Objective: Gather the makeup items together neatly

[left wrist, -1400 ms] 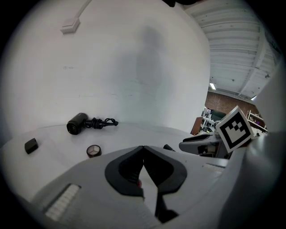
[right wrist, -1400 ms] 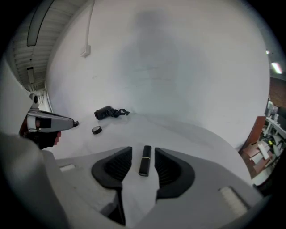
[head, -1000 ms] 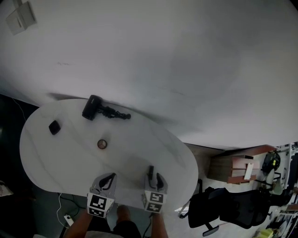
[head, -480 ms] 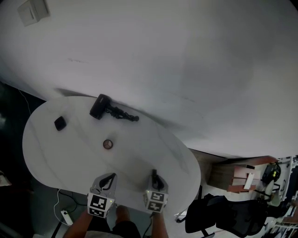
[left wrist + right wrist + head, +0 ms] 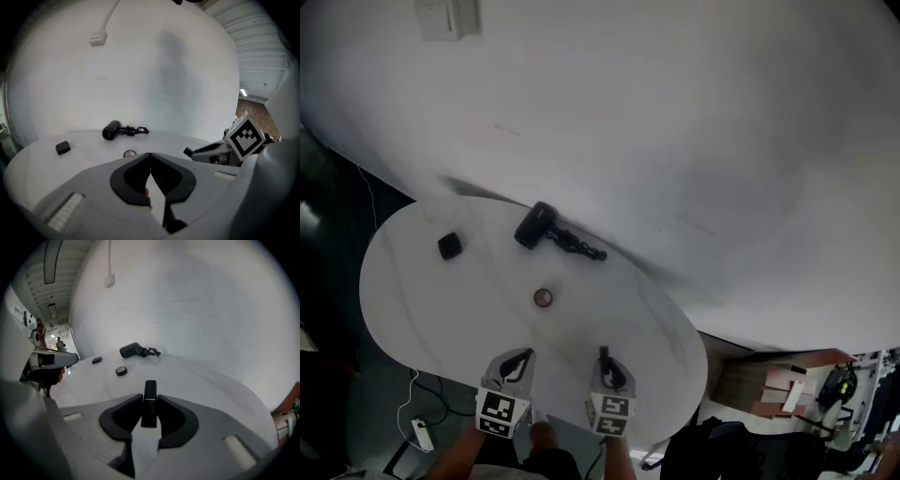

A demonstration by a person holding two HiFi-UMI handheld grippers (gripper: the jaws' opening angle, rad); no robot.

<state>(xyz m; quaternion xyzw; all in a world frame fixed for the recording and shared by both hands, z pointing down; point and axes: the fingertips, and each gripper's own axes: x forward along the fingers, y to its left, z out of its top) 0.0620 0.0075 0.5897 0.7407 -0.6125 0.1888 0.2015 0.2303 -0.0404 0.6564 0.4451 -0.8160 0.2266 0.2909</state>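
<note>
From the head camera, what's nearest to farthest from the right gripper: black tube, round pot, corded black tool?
1. Black tube: between the right gripper's jaws, which have just been closing on it.
2. Round pot: mid-table, ahead and left.
3. Corded black tool: far edge, by the wall.

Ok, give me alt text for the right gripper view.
The right hand-held gripper, its jaws just closed, grips a slim black tube over a white table. Beyond lie a round black compact and a dark corded device by the wall.
</note>
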